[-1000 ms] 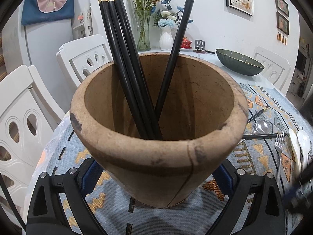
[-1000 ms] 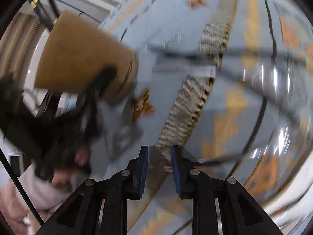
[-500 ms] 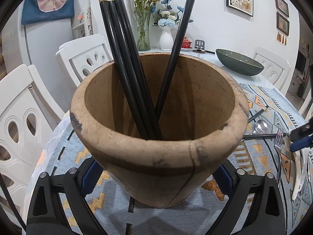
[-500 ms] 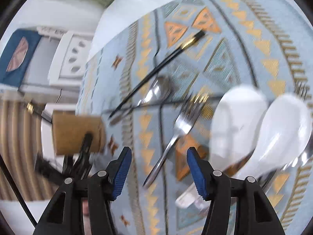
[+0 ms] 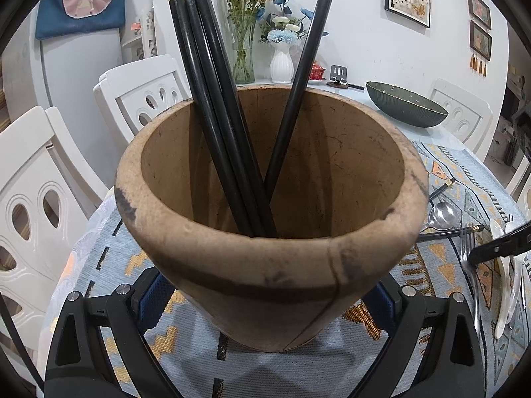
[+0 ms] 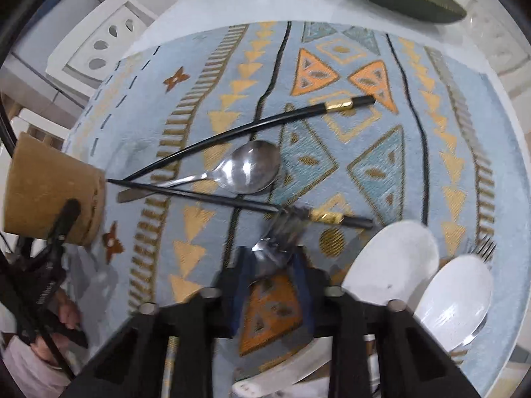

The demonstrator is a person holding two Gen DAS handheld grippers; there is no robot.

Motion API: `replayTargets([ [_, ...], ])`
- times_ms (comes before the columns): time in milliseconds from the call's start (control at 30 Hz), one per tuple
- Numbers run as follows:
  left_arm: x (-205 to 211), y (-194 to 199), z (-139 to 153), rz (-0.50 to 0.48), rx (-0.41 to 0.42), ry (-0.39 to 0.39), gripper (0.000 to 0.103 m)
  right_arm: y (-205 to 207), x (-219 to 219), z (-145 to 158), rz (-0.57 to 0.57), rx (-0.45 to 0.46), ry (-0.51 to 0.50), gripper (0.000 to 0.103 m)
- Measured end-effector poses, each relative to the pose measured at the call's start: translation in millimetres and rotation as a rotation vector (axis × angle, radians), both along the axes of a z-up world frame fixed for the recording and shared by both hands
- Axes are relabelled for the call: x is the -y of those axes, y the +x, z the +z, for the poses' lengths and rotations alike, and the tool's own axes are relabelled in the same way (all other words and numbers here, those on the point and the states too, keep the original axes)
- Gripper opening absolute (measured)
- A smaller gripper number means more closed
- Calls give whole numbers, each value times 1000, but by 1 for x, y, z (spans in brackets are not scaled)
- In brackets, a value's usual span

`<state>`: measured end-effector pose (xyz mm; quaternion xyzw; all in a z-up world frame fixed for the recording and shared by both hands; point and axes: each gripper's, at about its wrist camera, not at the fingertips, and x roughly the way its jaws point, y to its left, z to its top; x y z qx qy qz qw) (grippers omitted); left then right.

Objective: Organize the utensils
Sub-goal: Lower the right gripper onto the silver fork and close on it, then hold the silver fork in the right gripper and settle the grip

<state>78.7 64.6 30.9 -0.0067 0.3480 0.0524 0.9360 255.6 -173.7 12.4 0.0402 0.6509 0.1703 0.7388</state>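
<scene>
- Left gripper (image 5: 265,301): jaws grip the wooden holder (image 5: 268,219), four chopsticks (image 5: 212,99) standing inside.
- Right gripper (image 6: 270,265): jaws have just been closing on the fork (image 6: 282,232), right of the holder.
- Beside the fork: steel spoon (image 6: 249,169), two loose chopsticks (image 6: 252,126), white spoons (image 6: 395,258).

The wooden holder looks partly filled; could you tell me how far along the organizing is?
Done: four chopsticks stand in the wooden holder, gripped by the left tongs. In hand: the right tongs have just been closing on a fork, now between them. Left: two loose chopsticks, a metal spoon, two white spoons and a second fork on the cloth.
</scene>
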Motion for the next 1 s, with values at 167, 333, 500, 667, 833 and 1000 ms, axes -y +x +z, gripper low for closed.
replayTargets([
  [167,0,0,0,0,0,1,99,1,-20,-2,53,-49,38,6],
  [333,0,0,1,-1,-1,-4,99,11,-45,-11,57,-73,7,9],
  [500,-1,1,1,-1,-1,-3,99,15,-49,-15,89,-71,-14,9],
  [667,-1,1,0,-1,0,0,99,22,-41,-18,42,-132,15,9],
  [833,-1,1,0,-1,0,-1,99,19,-50,-15,72,-119,-47,9],
  [1000,-1,1,0,-1,0,-1,99,20,-61,-16,108,-122,-96,9],
])
